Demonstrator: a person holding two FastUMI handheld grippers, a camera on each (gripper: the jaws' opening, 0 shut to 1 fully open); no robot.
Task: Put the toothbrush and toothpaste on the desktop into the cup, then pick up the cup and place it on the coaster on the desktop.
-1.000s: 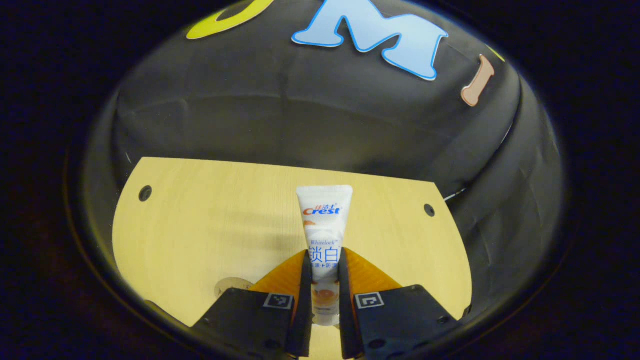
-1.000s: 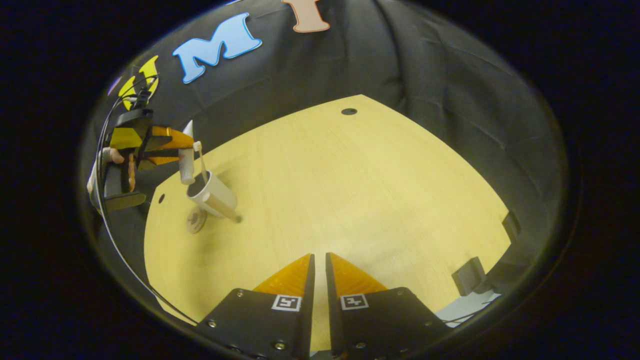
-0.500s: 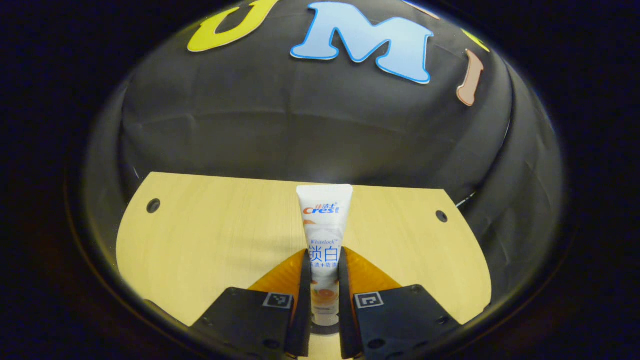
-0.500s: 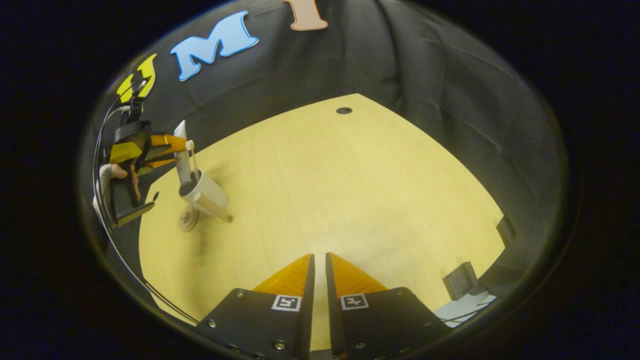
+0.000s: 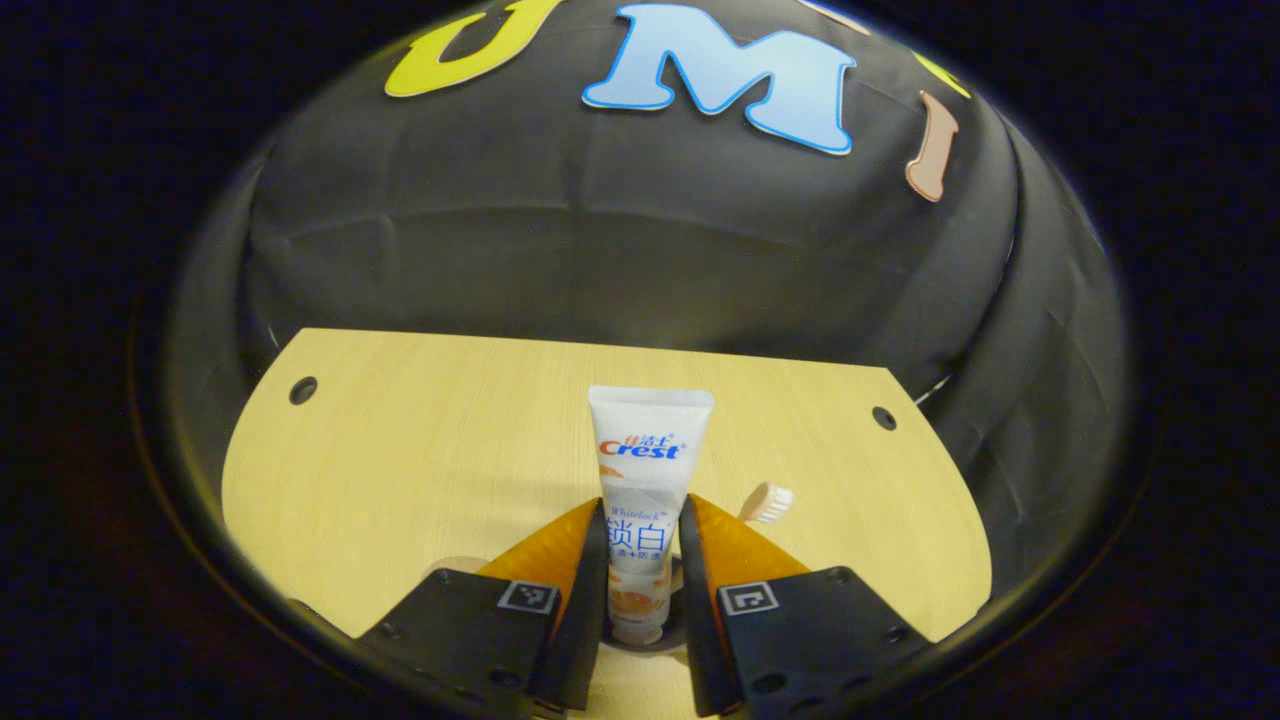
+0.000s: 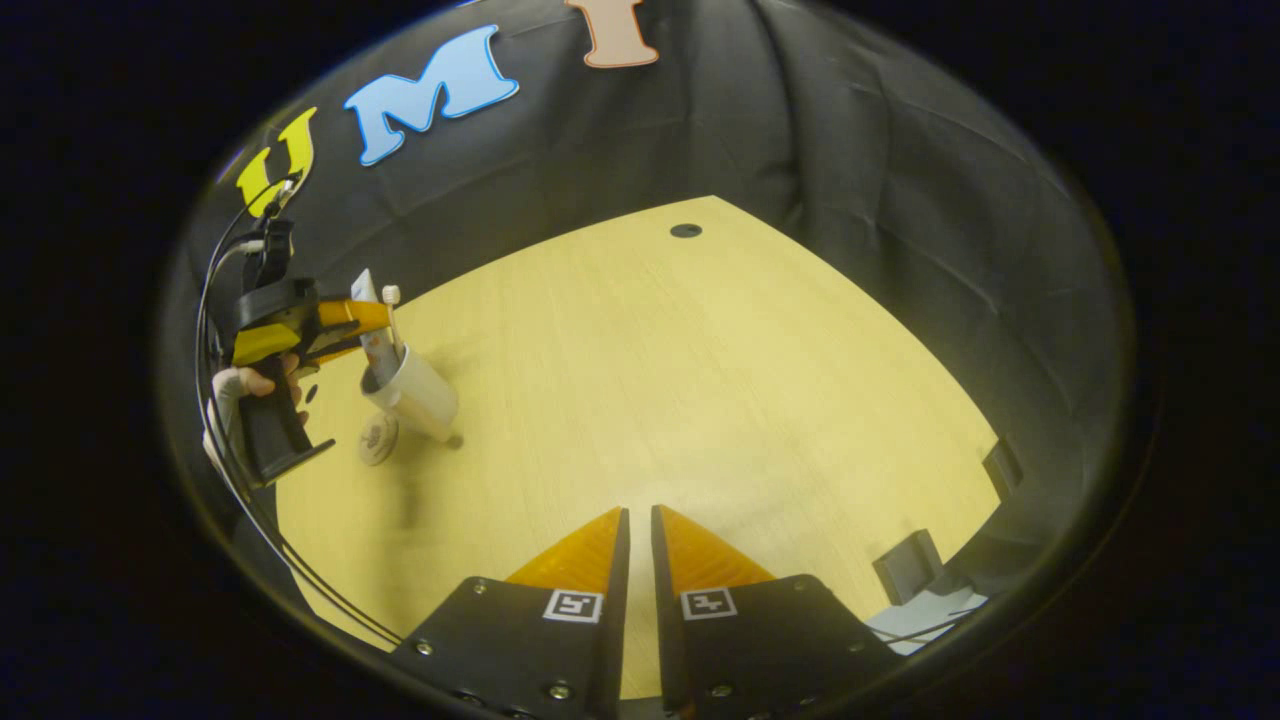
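The tube (image 5: 645, 500) is gripped between the fingers of the left gripper (image 5: 643, 540) and has been lowered over the last second, so that its lower end now sits inside the cup (image 6: 415, 390) beside the brush (image 6: 392, 310). The right gripper (image 6: 640, 530) is held idle, nearly closed on nothing. The cup is seen just beside the coaster (image 6: 378, 438) (not on it), so release seems near.

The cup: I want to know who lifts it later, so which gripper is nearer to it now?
Left. The left gripper sits right above the cup, holding the toothpaste; the right gripper is far across the desktop.
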